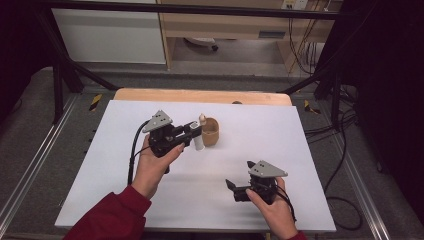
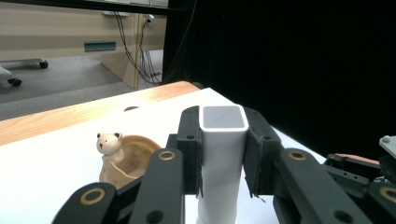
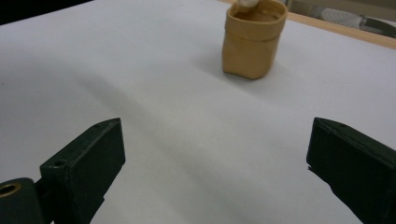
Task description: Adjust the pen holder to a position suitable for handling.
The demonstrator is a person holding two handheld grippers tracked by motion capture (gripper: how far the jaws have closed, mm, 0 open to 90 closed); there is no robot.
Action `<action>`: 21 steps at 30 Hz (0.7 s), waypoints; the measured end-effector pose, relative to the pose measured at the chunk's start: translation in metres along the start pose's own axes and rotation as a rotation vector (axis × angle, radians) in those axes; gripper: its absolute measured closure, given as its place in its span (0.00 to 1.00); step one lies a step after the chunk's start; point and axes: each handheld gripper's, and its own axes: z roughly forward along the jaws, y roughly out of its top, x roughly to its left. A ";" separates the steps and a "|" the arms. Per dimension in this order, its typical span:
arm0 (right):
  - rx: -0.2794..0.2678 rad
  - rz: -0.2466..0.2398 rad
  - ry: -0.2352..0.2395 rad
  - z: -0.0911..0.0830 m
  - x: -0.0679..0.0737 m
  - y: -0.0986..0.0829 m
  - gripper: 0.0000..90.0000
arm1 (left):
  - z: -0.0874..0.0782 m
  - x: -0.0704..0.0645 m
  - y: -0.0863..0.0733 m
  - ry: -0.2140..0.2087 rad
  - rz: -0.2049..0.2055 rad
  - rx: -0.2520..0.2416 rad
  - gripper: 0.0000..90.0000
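Nearest the high view's lower edge, the right tongs (image 1: 239, 190) lay low over the white worktop (image 1: 100, 165), held in the person's right hand (image 1: 272, 210) at the near right. Jaws stood wide apart, released, with nothing between them; the right gripper view confirmed bare worktop in the gap.

Left tongs (image 1: 197, 131) sat farther off, left of centre, held by the left hand (image 1: 152, 167) with a red sleeve (image 1: 112, 217) behind it. Jaws were clenched on a white square tube (image 2: 223, 154), one jaw flat against each side. Tube stood upright, open top facing up; its foot looked to reach the worktop, though contact could not be confirmed.

Tan cup (image 1: 210, 131) stood just right of the tube in the high view, touching or nearly so; could not tell which. Small bear figure (image 2: 110, 144) perched at the cup's rim. Cup was well apart from the right tongs, on the far side of them.
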 end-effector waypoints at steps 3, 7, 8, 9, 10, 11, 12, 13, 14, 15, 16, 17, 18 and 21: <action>0.005 0.016 -0.012 -0.004 -0.005 -0.006 0.05 | 0.002 -0.002 0.005 -0.001 0.020 0.010 0.79; -0.005 0.048 -0.023 -0.012 -0.016 -0.011 0.06 | 0.005 -0.004 0.011 0.000 0.048 0.021 0.79; -0.011 0.054 -0.033 -0.016 -0.020 -0.012 0.06 | 0.006 -0.004 0.012 0.001 0.055 0.024 0.79; -0.018 0.066 -0.038 -0.018 -0.022 -0.013 0.06 | 0.006 -0.005 0.014 0.002 0.060 0.024 0.79; -0.023 0.075 -0.044 -0.020 -0.024 -0.014 0.06 | 0.007 -0.005 0.015 0.003 0.063 0.025 0.79; -0.027 0.079 -0.051 -0.022 -0.026 -0.015 0.05 | 0.007 -0.005 0.017 0.003 0.067 0.025 0.79; -0.030 0.084 -0.058 -0.024 -0.028 -0.015 0.05 | 0.007 -0.005 0.018 0.003 0.069 0.026 0.79; -0.034 0.089 -0.061 -0.025 -0.029 -0.016 0.05 | 0.008 -0.006 0.019 0.004 0.071 0.025 0.79; -0.043 0.102 -0.067 -0.027 -0.031 -0.017 0.05 | 0.008 -0.007 0.021 0.005 0.070 0.022 0.79; -0.050 0.110 -0.072 -0.029 -0.032 -0.018 0.05 | 0.008 -0.007 0.022 0.005 0.071 0.022 0.79; -0.053 0.115 -0.080 -0.030 -0.034 -0.019 0.05 | 0.008 -0.008 0.024 0.005 0.074 0.022 0.79; -0.054 0.117 -0.089 -0.030 -0.035 -0.021 0.05 | 0.009 -0.009 0.026 0.005 0.074 0.020 0.79; -0.053 0.124 -0.093 -0.030 -0.036 -0.022 0.05 | 0.009 -0.009 0.027 0.005 0.073 0.016 0.79; -0.051 0.128 -0.101 -0.030 -0.037 -0.023 0.05 | 0.011 -0.010 0.034 0.012 0.083 0.013 0.79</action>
